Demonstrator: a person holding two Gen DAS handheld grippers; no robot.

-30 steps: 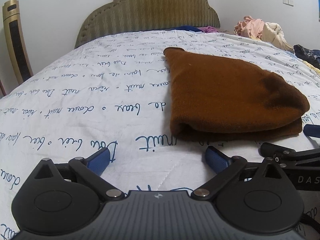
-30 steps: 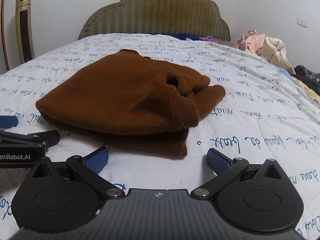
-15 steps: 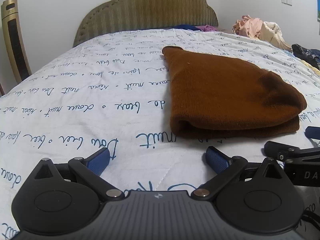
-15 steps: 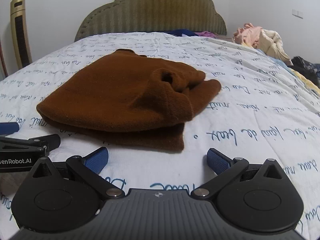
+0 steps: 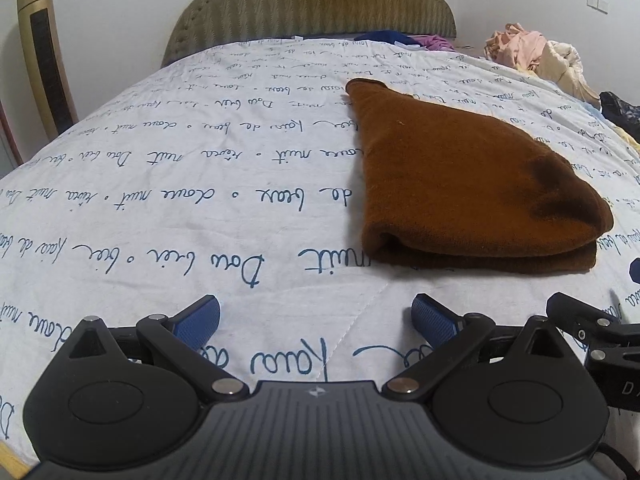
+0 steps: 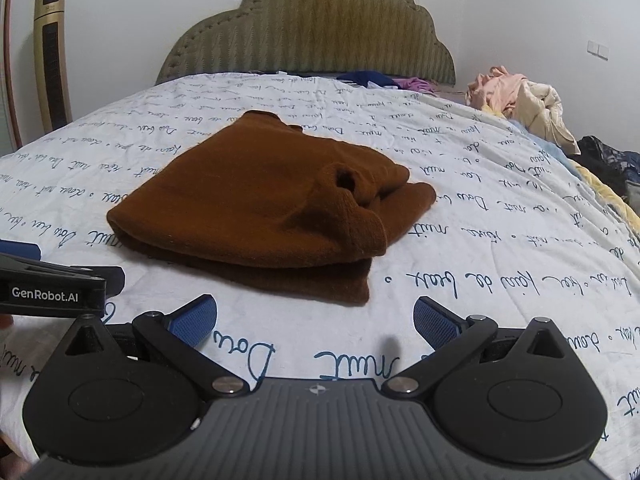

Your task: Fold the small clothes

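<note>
Soft, even indoor light is seen in both views; shadows are faint. Strong fisheye bending and dark vignetted corners are noted; focus is sharp.

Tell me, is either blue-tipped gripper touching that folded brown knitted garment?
Apart. In each wrist view, white bedspread shows between the folded brown knitted garment and the open left gripper and right gripper.
</note>
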